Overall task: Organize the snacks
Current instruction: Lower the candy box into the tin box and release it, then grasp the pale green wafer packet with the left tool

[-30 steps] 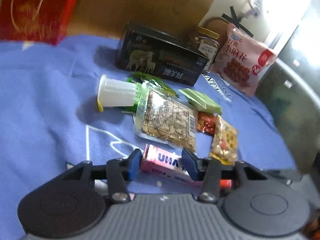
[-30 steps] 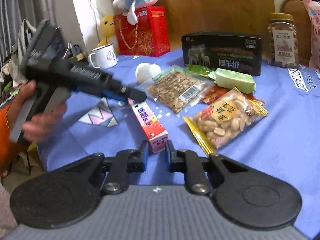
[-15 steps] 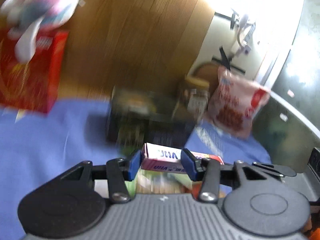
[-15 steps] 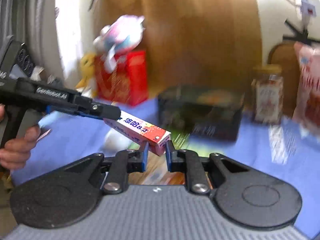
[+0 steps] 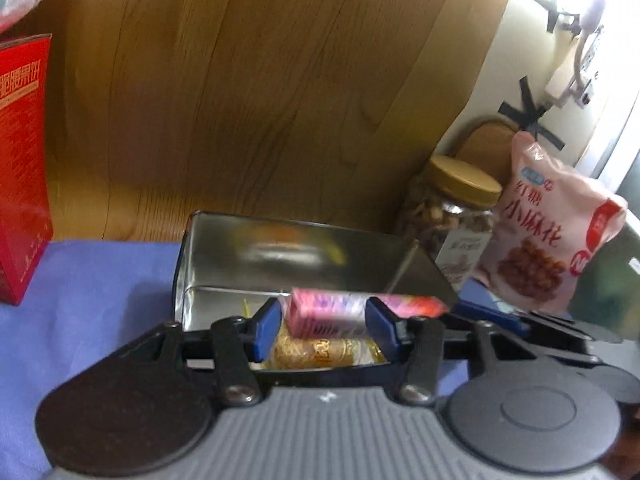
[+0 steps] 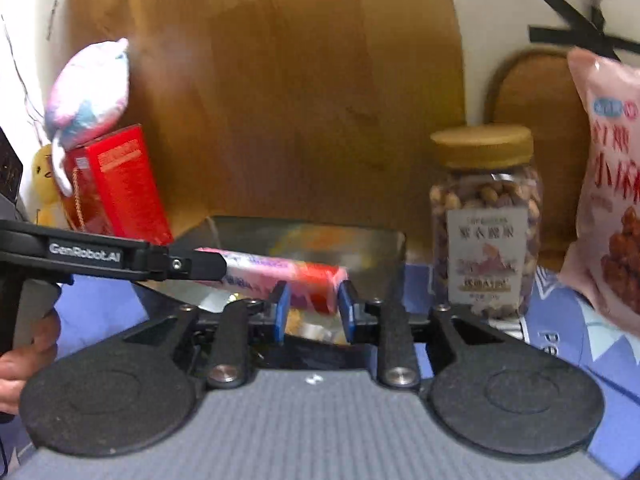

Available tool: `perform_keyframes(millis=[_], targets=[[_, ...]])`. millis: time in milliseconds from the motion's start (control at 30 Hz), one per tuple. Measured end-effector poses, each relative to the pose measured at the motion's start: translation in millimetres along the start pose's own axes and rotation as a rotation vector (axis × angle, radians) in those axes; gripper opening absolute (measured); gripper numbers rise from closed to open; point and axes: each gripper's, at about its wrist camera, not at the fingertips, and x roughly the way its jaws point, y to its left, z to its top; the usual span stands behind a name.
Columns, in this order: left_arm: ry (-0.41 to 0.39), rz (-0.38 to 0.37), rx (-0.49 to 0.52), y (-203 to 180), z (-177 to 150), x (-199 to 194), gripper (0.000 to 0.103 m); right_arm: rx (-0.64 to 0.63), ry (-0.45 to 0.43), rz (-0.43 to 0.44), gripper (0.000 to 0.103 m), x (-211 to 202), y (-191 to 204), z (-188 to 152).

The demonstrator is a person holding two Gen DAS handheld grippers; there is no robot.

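Observation:
A long pink candy box (image 5: 328, 312) hangs level over an open metal tin (image 5: 280, 256), blurred as if slipping. It lies between the blue pads of my left gripper (image 5: 325, 328), whose jaws are opening, with a small gap at the left pad. In the right wrist view the box's red end (image 6: 308, 288) sits between the pads of my right gripper (image 6: 314, 312), also opening and slightly apart from it. The left gripper (image 6: 216, 268) reaches in from the left, over the box's other end. A golden snack packet (image 5: 320, 350) lies inside the tin.
A nut jar (image 6: 484, 216) with a tan lid and a pink snack bag (image 6: 612, 200) stand right of the tin (image 6: 372, 252). A red box (image 6: 120, 188) with a plush toy (image 6: 90, 88) on it is at the left. A wooden board rises behind. A blue cloth (image 5: 100, 300) covers the table.
Both grippers carried the pink box up off the cloth and back over the open tin. Both pairs of jaws have widened around it.

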Motion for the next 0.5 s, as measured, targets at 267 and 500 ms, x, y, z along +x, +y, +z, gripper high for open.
perform_keyframes(millis=[267, 500], targets=[[0.004, -0.085, -0.029, -7.4, -38.2, -59.3, 0.061, 0.253, 0.023, 0.168, 0.035, -74.5, -42.8, -56.2], [0.257, -0.163, -0.096, -31.2, -87.6, -16.6, 0.060, 0.299, 0.130, 0.223, 0.035, -65.9, -31.4, -93.8]])
